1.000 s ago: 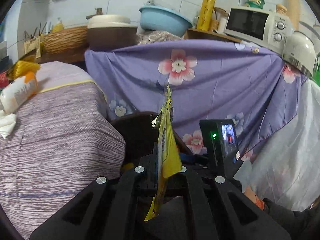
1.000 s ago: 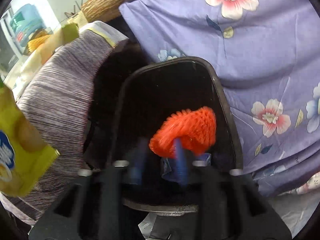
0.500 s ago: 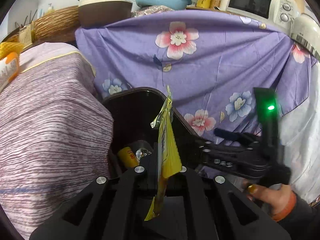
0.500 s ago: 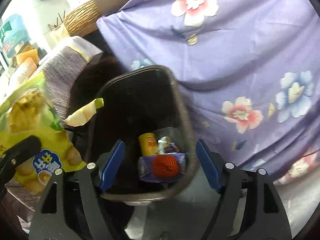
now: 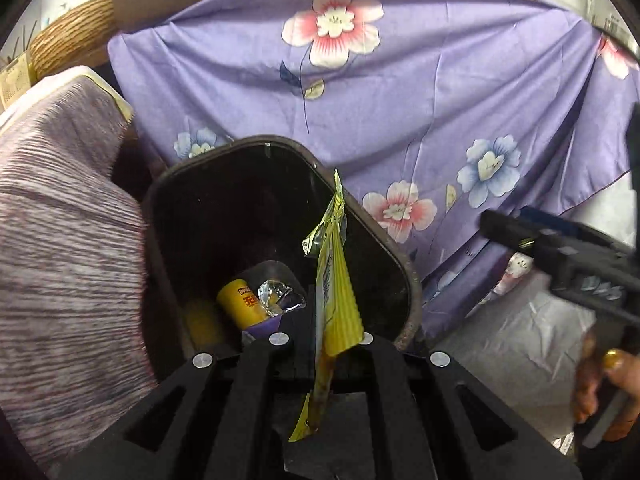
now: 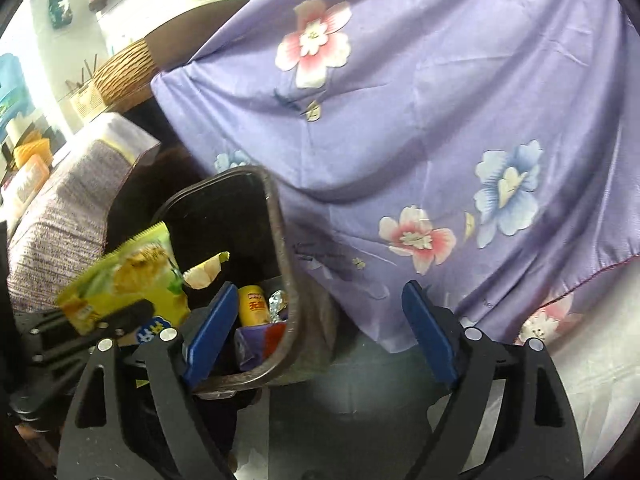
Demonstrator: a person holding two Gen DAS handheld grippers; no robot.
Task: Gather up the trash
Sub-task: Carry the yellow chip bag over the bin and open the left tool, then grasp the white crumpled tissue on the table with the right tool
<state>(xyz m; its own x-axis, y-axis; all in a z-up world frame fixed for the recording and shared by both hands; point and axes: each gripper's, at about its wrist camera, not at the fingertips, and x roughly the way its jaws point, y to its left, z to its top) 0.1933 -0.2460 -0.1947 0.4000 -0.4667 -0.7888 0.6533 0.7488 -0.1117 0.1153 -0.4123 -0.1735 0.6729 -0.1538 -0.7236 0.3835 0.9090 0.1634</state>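
Wrapper point(image 5: 334, 300) pinched by left gripper point(image 5: 320, 340) above bin point(image 5: 412, 292) | right gripper point(image 6: 320, 332) just spread, empty

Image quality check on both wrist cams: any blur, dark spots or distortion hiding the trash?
Left wrist: heavy fisheye bending at the edges; the dark plastic trash bin is deep in shadow inside, though the yellow can and the yellow crinkled snack wrapper read sharp; the right gripper is motion-blurred. Right wrist: the wrapper is slightly smeared, the window area blown out.
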